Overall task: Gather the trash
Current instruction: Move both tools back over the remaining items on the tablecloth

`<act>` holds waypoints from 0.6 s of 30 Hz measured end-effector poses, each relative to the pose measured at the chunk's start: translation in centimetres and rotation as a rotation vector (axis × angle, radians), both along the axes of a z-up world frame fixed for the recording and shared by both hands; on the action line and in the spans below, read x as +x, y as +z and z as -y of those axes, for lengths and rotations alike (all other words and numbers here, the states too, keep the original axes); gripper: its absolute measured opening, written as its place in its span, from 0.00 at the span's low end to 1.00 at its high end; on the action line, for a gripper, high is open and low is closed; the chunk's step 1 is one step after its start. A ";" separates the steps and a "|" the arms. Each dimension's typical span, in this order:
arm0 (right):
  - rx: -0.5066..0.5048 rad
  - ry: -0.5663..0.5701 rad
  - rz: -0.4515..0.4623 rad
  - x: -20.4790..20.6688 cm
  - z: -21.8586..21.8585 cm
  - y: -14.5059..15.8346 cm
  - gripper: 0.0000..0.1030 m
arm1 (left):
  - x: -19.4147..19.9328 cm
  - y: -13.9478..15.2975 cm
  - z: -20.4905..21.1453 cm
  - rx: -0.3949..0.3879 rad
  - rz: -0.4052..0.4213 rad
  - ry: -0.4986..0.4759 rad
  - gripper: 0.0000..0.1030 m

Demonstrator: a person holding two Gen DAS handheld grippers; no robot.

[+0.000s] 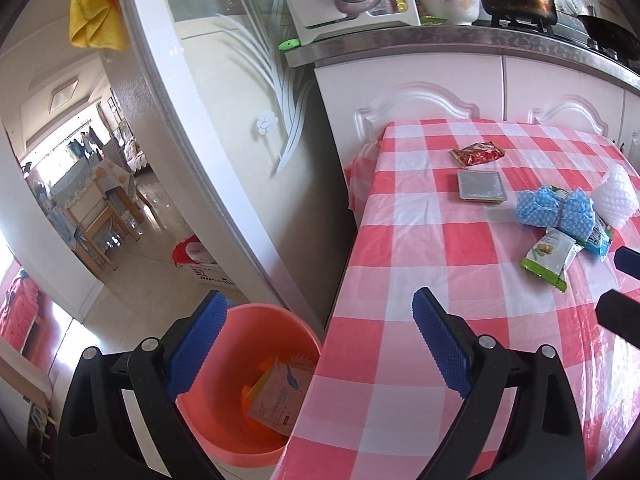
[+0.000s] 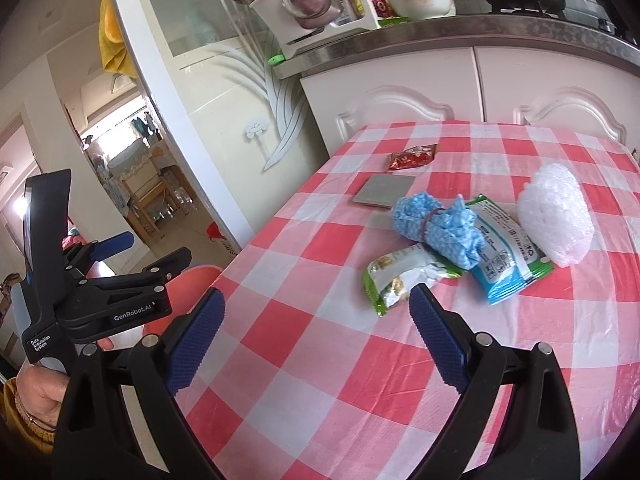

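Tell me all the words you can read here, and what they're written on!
"GenRobot.AI": on the left gripper, along its black arm.
"Data Acquisition System": on that gripper's handle.
Blue and white snack packet: print too small to read.
Green snack packet: blurred.
Red snack packet: unreadable.
Packet in the pink bin: print too small.

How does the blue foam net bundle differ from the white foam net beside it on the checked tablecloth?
The blue foam net bundle is pale blue; the white foam net is white. The blue one is cinched at its middle by a band, like a bow; the white one is a loose, untied lump. The blue one lies partly over snack wrappers, while the white one sits mostly on the tablecloth. Both are dimpled foam netting lying untouched by either claw.
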State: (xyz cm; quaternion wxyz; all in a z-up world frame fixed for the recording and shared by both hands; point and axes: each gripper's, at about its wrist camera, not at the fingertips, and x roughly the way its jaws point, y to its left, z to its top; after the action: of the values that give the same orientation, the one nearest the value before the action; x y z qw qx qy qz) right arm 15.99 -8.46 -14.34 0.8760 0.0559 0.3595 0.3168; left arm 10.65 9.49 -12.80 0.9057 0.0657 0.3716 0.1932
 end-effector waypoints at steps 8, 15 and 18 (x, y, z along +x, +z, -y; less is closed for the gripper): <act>0.028 -0.045 0.000 0.5 2.4 0.0 0.91 | 0.4 0.1 1.4 0.026 -0.012 -0.015 0.90; 0.053 -0.085 -0.006 1.2 4.5 -0.2 0.91 | 0.9 0.1 2.6 0.048 -0.022 -0.029 0.90; 0.064 -0.103 -0.008 1.5 5.5 -0.3 0.91 | 1.1 0.0 3.2 0.055 -0.029 -0.037 0.90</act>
State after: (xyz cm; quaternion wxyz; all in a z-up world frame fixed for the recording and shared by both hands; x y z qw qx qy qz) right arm 17.49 -13.93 -14.63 0.8873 0.1037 0.3495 0.2825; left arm 11.79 6.32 -12.81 0.9015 0.1004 0.3778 0.1857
